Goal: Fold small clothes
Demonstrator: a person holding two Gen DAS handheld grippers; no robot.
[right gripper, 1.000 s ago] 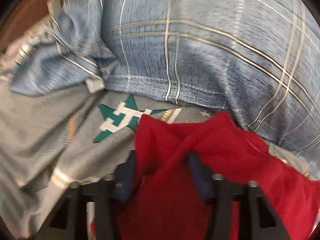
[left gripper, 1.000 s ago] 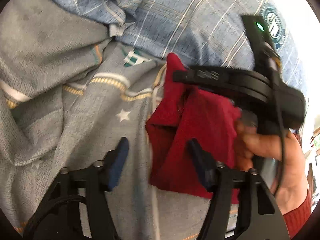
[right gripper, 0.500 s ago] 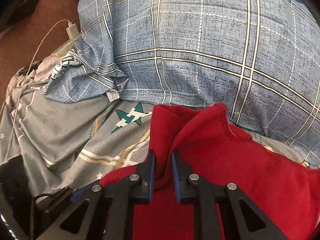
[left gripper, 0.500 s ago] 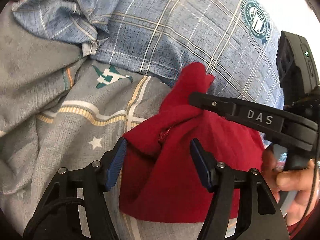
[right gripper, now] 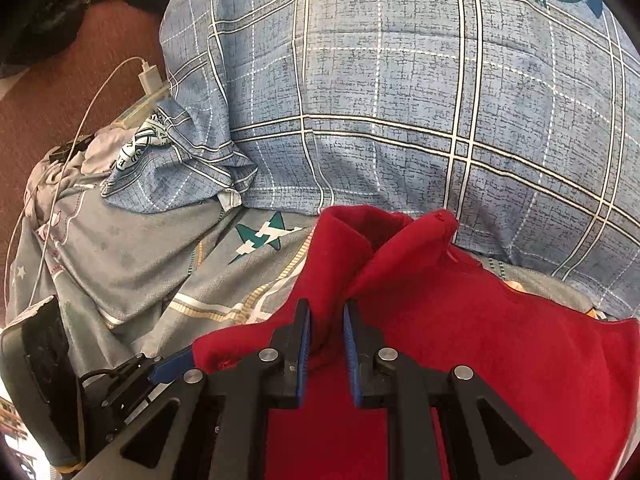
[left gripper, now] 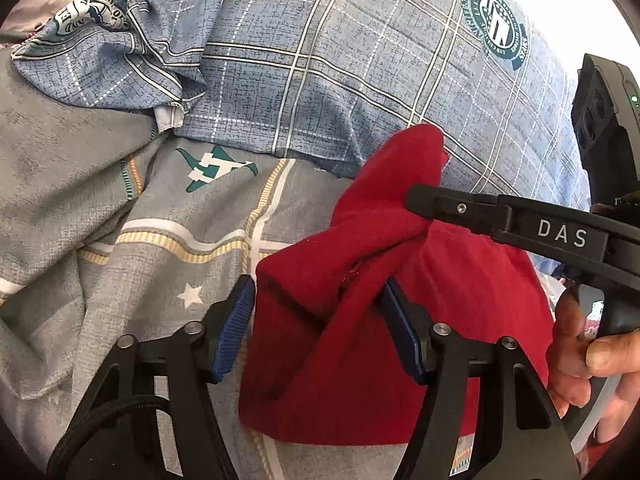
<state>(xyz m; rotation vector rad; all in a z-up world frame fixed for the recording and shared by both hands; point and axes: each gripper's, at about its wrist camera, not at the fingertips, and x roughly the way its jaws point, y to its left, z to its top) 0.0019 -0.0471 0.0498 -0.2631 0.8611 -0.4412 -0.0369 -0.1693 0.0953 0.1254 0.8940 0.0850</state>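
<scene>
While a blue plaid quilt (right gripper: 420,120) is heaped along the far edge of the grey star-print bedsheet (left gripper: 120,208), the red garment (left gripper: 360,320) lies bunched near the sheet's middle. The right gripper (right gripper: 326,334) is clamped on a raised fold of it. The left gripper (left gripper: 316,320) straddles the cloth, jaws apart.
</scene>
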